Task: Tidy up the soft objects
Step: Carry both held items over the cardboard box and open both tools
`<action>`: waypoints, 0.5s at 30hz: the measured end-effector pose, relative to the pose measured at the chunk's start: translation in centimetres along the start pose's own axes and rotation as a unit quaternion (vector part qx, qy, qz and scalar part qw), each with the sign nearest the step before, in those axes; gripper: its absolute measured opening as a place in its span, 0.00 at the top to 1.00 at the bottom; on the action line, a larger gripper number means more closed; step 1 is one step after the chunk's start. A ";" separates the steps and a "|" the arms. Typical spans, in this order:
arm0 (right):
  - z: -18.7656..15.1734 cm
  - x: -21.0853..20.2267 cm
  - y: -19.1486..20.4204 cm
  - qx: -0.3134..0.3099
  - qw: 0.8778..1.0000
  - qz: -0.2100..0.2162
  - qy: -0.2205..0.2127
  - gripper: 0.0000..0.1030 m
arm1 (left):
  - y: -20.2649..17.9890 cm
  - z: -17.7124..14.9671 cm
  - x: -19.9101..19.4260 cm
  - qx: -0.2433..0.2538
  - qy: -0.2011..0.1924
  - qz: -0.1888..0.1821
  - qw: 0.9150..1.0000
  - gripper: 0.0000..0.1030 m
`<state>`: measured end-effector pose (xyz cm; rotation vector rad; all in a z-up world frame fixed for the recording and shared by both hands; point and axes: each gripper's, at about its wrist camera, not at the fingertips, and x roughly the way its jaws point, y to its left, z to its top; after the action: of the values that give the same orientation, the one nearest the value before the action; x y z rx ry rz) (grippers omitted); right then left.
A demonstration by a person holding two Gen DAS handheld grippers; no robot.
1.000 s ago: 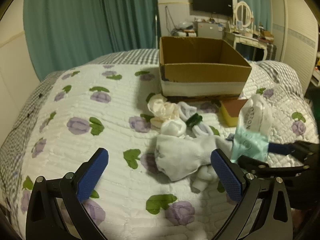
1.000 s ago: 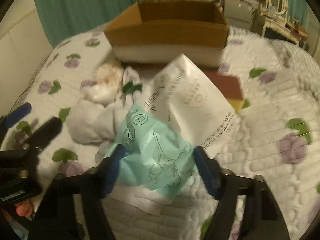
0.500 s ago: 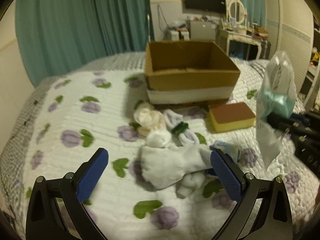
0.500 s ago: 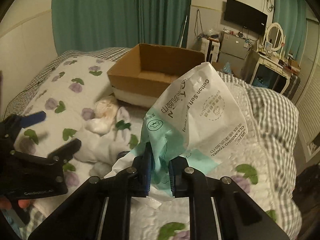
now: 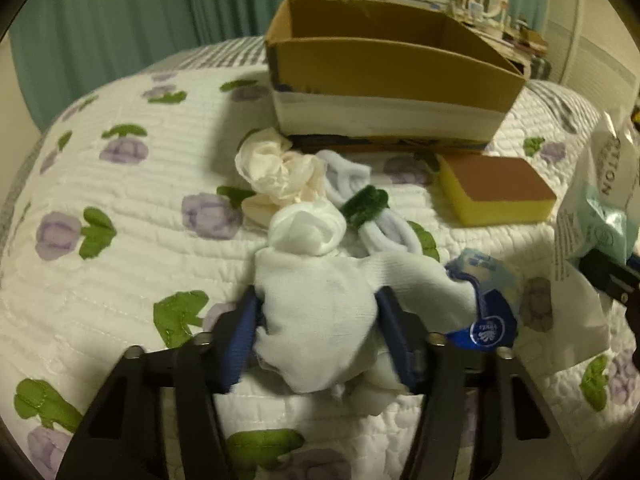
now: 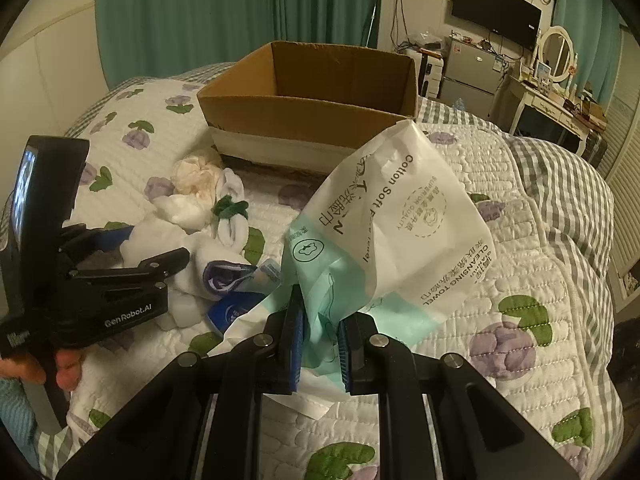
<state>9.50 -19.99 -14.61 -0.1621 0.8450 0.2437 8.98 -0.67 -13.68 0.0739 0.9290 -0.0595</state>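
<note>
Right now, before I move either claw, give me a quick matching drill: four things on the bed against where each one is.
Things:
1. towel pack
2. white sock
3. sponge
4. cardboard box

Places:
A. at the far end of the quilt, open side up
B. pinched in the right claw
C. lying in front of the box
D. between the closing pads of the left claw

Pairs: 1-B, 2-D, 3-C, 4-A

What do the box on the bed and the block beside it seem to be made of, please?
Box: corrugated cardboard, matte brown, with raw cut edges and a white band low on the side. Block: probably a foam sponge, yellow and porous-looking, topped by a matte brown layer, likely a scouring pad.
</note>
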 end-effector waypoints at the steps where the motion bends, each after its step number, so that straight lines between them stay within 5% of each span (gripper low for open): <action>1: 0.0 -0.2 0.0 0.002 1.000 -0.001 -0.002 0.86 | -0.1 0.1 -0.3 0.002 -0.004 0.000 1.000 0.56; 5: -0.2 -0.9 0.2 0.006 1.000 -0.002 -0.008 0.86 | -0.1 -0.2 -2.6 0.008 -0.031 -0.018 0.999 0.64; 15: 0.6 -6.5 0.7 -0.001 0.999 0.007 -0.052 0.86 | -0.1 0.8 -10.4 0.018 -0.088 -0.026 0.996 0.64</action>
<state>5.57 -20.10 -9.40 -0.1442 0.7431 0.2633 3.37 -0.65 -4.82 0.0767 0.7531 -0.1289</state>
